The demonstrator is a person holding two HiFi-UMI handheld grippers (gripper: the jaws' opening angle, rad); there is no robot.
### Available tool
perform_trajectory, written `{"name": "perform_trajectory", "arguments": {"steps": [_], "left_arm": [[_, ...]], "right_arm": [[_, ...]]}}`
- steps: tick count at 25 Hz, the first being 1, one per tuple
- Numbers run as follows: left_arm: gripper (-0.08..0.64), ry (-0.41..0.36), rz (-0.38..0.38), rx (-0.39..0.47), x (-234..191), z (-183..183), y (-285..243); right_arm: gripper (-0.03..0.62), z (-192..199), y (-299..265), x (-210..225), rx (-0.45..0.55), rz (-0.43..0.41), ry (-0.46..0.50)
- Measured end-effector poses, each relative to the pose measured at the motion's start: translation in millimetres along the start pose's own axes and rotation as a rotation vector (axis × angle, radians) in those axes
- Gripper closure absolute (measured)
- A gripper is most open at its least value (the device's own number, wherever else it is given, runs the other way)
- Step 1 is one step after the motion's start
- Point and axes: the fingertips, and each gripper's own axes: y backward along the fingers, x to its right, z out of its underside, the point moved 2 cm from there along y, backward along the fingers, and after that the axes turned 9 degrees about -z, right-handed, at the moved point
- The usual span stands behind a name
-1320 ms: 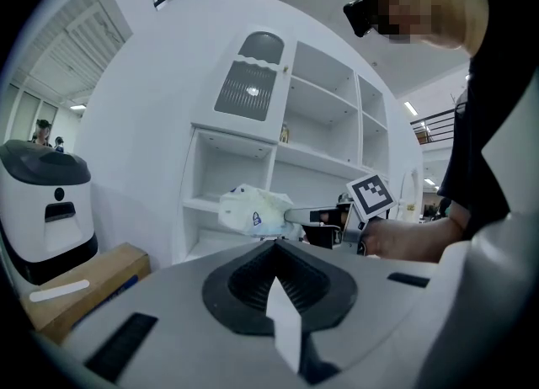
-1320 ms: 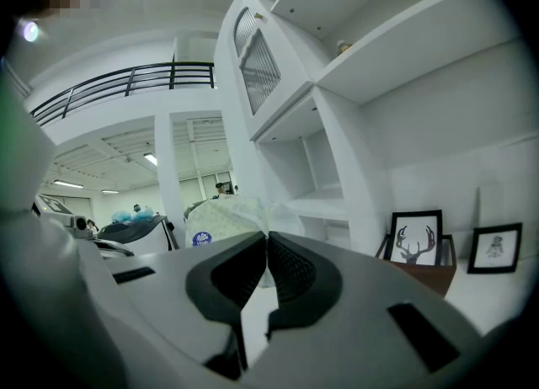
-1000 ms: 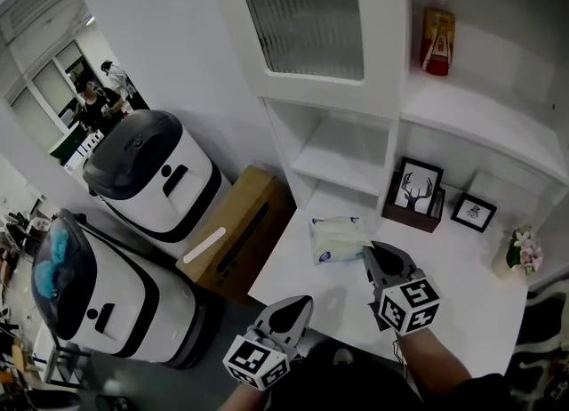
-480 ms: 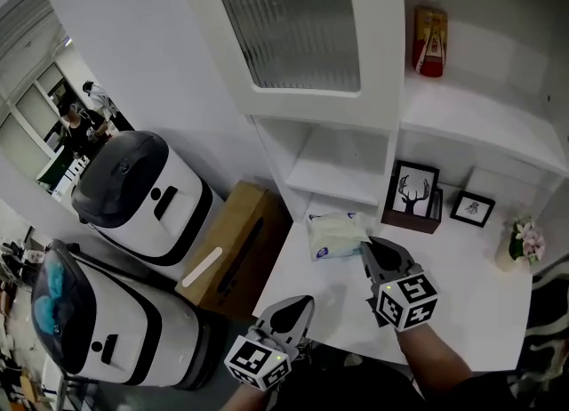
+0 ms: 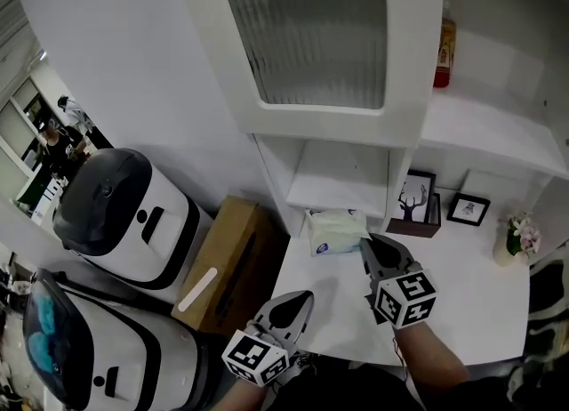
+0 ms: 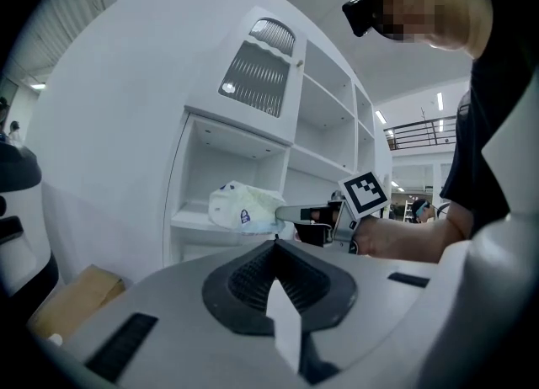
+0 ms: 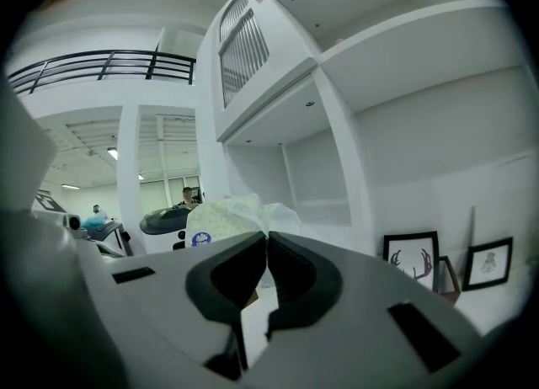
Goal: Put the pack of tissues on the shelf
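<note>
The pack of tissues [image 5: 332, 232] is a soft white and pale-green packet with a blue round mark. My right gripper [image 5: 365, 243] is shut on its right end and holds it in the air, just below the front edge of the lowest shelf board [image 5: 342, 180]. In the right gripper view the pack [image 7: 226, 215] bulges above the closed right gripper [image 7: 265, 236]. The left gripper view shows the pack [image 6: 242, 208] held level before the open shelf bay. My left gripper [image 5: 301, 299] hangs lower, over the counter's near edge, shut and holding nothing.
On the white counter [image 5: 462, 267] stand a deer picture [image 5: 416, 200], a smaller frame [image 5: 468, 209] and a small flower pot [image 5: 516, 238]. A red bottle [image 5: 444, 44] stands on the upper shelf. A ribbed-glass cabinet door [image 5: 307, 36] hangs above. A cardboard box [image 5: 227, 262] and white machines [image 5: 124, 213] stand to the left.
My right gripper has carried the tissue pack up from above the counter towards the lowest shelf's opening. The left gripper has stayed shut and low.
</note>
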Motion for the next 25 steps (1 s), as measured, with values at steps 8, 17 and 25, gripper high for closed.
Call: {"name": "perform_trajectory", "arguments": {"steps": [8, 17, 25], "left_arm": [[0.557, 0.008, 0.083, 0.003, -27, -4, -19], [0.557, 0.009, 0.161, 0.001, -53, -12, -43], [0.557, 0.022, 0.207, -0.014, -76, -13, -61]], "right_arm": [[0.584, -8, -22, 14, 0.012, 0.102, 0.006], [0.584, -12, -52, 33, -0.004, 0.198, 0.005], [0.584, -11, -74, 53, -0.028, 0.264, -0.016]]}}
